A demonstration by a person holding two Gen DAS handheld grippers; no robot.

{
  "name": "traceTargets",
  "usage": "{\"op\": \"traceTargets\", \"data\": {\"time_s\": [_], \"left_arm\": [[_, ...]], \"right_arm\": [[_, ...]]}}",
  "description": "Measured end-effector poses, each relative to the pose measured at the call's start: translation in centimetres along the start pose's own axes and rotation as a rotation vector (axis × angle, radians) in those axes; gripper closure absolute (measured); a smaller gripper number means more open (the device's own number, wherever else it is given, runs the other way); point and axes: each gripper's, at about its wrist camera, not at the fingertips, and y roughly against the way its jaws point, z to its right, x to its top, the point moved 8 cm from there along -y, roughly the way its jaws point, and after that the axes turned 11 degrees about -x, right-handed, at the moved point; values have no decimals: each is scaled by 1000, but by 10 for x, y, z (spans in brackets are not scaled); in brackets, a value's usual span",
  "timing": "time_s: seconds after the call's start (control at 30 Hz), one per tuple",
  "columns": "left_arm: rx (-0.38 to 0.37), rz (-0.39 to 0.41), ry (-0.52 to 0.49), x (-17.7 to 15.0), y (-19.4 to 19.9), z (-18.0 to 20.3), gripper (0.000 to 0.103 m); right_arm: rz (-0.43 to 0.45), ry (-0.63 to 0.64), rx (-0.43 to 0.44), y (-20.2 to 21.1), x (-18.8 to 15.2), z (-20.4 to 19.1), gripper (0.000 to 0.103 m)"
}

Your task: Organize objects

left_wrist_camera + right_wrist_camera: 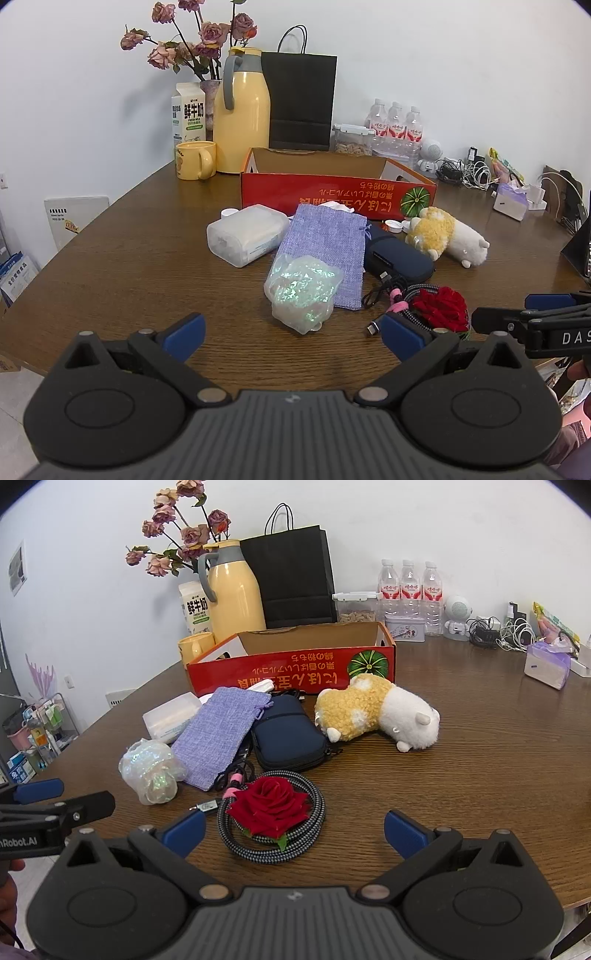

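Note:
A red cardboard box stands open at mid-table. In front of it lie a clear plastic case, a lilac fabric pouch, a shiny iridescent wrapped bundle, a navy zip case, a yellow-and-white plush toy, and a red rose on a coiled braided cable. My left gripper is open and empty, just short of the bundle. My right gripper is open and empty, just short of the rose.
At the back stand a yellow thermos, a yellow mug, a milk carton, a vase of dried roses, a black paper bag, water bottles, a snack container, a tissue pack and chargers.

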Motion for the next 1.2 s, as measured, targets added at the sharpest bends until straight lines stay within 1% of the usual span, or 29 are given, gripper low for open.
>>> {"op": "traceTargets", "data": {"time_s": [0.17,0.2,1.2], "left_arm": [[4,0,1,0,0,0,0],[17,3,10,0,0,-2,0],[17,2,14,-2,-1,-4,0]], "right_arm": [[0,0,-1,-1,0,0,0],[0,0,-1,-1,0,0,0],[-5,3,-1,-2,-1,-2,0]]}}
